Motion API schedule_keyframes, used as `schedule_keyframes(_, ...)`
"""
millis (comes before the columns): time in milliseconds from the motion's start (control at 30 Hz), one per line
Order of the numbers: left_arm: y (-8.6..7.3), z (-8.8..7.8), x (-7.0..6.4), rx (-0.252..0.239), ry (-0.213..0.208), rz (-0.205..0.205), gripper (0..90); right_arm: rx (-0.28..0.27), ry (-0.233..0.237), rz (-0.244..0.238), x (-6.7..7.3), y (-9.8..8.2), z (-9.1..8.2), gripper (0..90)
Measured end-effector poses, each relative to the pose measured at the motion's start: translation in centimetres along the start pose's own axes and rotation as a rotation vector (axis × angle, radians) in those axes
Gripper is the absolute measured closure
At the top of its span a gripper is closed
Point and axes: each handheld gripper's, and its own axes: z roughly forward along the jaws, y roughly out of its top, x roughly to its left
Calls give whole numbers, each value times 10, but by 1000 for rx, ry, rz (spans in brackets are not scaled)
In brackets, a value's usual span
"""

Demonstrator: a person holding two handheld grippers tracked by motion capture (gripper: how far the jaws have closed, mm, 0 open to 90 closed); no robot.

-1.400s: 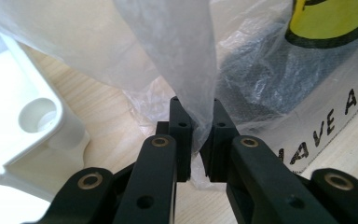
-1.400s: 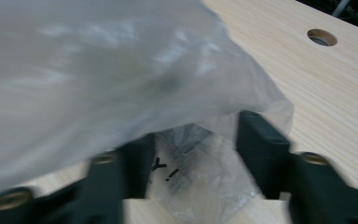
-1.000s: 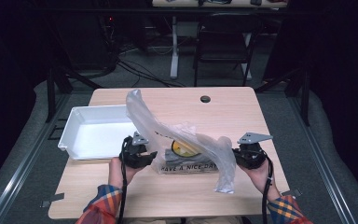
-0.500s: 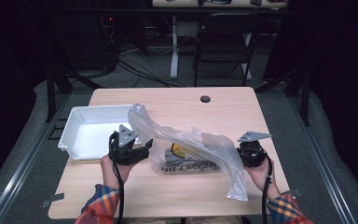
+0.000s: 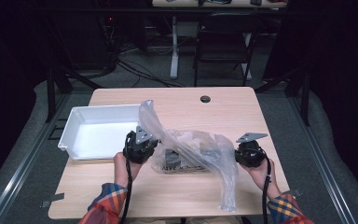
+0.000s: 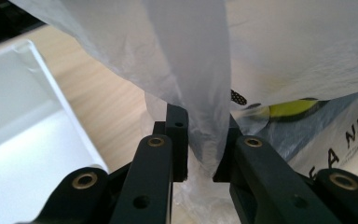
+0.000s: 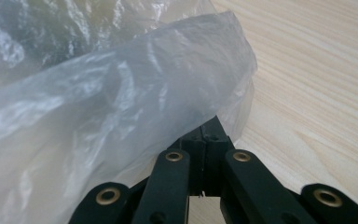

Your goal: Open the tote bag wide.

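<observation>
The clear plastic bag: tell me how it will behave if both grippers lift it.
The clear plastic bag probably stays floppy: its film drapes in folds and a loose tail hangs off the table edge. It looks light, yet dark items inside may make it sag between the left gripper and right gripper. The thin glossy film, bunched between the left jaws, might slip.

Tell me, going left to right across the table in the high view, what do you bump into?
White tray → left gripper → clear plastic bag → right gripper.
</observation>
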Motion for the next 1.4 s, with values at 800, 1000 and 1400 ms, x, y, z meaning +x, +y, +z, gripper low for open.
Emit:
schedule_keyframes(800,-16,28,-3,142,-53,24,808,-8,-3,61,-28,2,-35,591)
schedule_keyframes(1000,-17,31,-4,156,-53,34,800,-79,84,123,-23,13,-50,393)
schedule_keyframes(1400,-19,32,-3,182,-63,28,798,89,142,42,9,12,-5,761)
